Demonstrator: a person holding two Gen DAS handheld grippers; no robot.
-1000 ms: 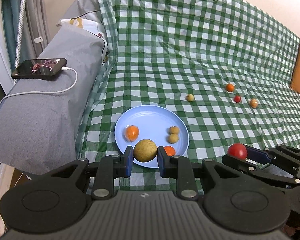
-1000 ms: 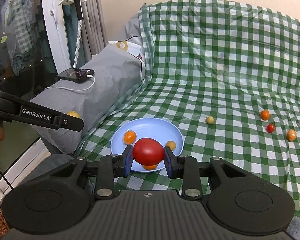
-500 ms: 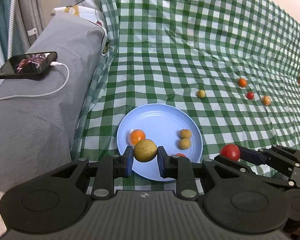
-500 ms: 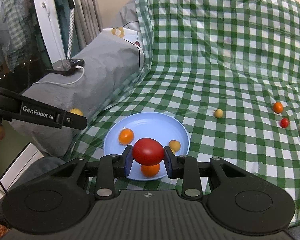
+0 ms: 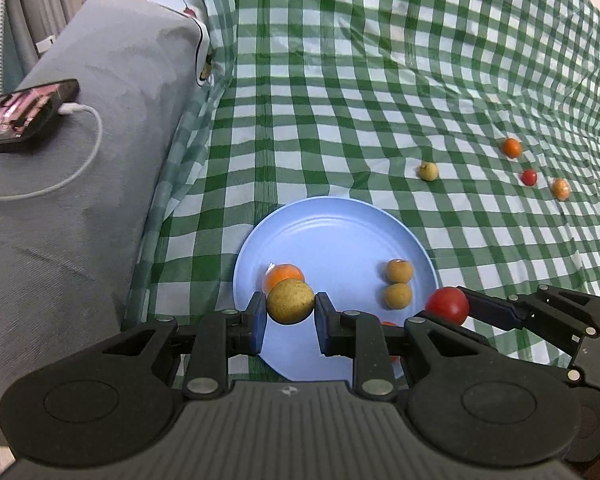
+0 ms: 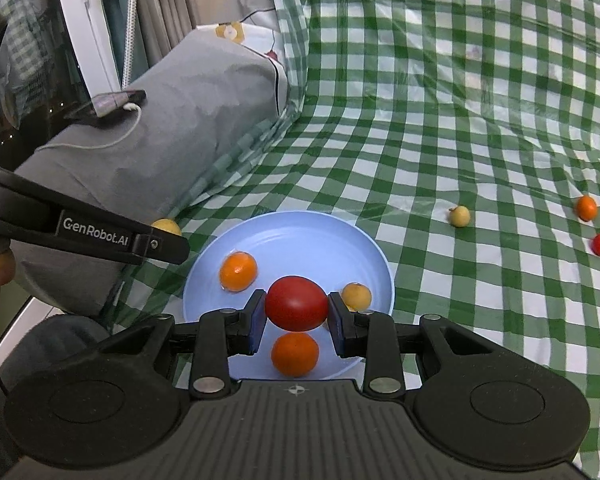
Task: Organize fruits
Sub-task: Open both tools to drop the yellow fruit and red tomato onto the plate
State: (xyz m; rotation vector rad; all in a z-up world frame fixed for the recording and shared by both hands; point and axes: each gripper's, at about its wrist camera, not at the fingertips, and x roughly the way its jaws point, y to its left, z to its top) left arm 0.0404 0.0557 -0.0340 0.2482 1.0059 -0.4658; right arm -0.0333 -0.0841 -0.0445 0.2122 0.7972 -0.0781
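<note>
Green-and-white checked cloth [image 5: 340, 80] covered the surface, with a grey cushion [image 5: 80, 200] along its left side, on which a phone [image 5: 24, 114] lay plugged into a white cable [image 5: 80, 160]. On the cloth sat one round, pale blue plate [image 5: 332, 232].

Three orange fruits were counted on the plate: one [image 6: 238, 271] at its left, one [image 6: 295, 354] at its near edge, with two small tan fruits [image 5: 399, 271] side by side at its right. Four small fruits lay loose on the cloth beyond the plate: one yellowish [image 5: 428, 171], two orange [image 5: 512, 147], one red [image 5: 529, 177].

A tan, speckled round fruit [image 5: 291, 301] was pinched between the blue pads of the left gripper [image 5: 291, 316], held above the plate's left part. A glossy red tomato [image 6: 296, 303] was pinched by the right gripper [image 6: 296, 318], held over the plate's near middle, above the near orange fruit.
</note>
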